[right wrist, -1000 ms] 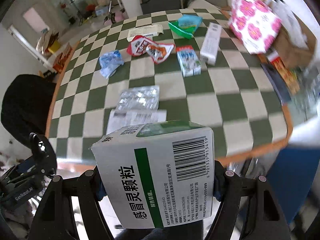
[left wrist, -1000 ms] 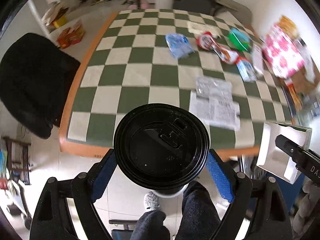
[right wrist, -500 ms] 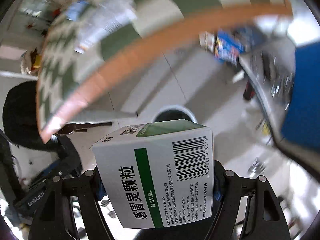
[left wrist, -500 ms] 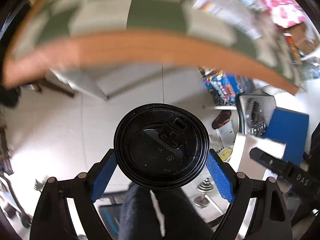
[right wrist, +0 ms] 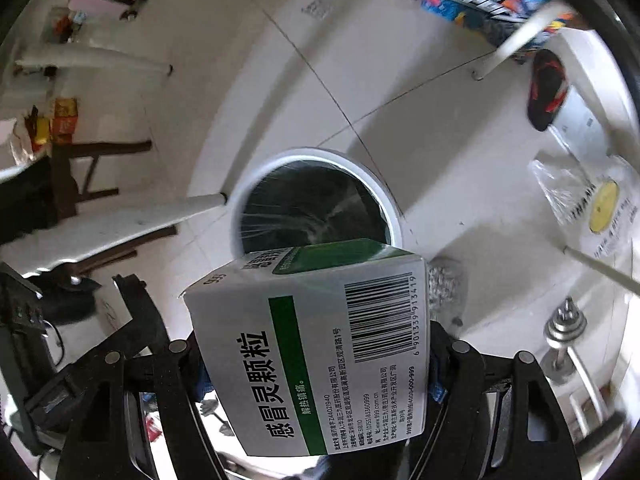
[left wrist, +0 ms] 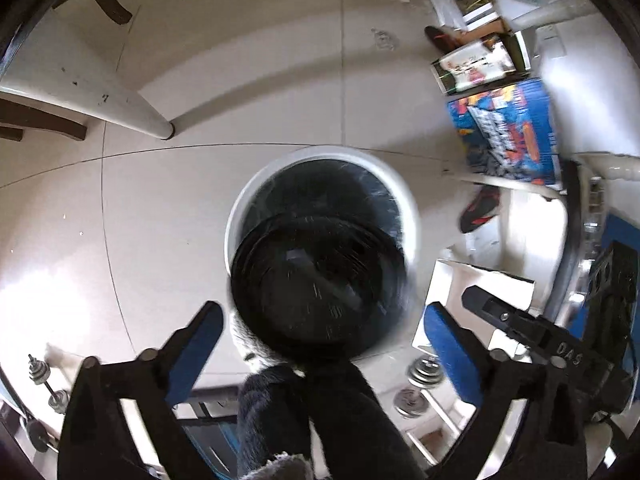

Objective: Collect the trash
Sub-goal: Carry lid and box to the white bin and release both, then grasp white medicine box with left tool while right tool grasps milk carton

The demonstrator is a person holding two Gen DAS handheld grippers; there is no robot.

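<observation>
Over the white bin [left wrist: 404, 208], the left claw [left wrist: 324, 344] stands spread, its blurred lidded cup [left wrist: 320, 284] loose; the right claw [right wrist: 316, 356] pinches a light, crushable medicine box [right wrist: 316, 344] by its sides.

Bright daylight glares off the floor tiles [left wrist: 48, 300]; fisheye edges bend and darken, and the black lid [left wrist: 320, 284] is motion-blurred.
</observation>
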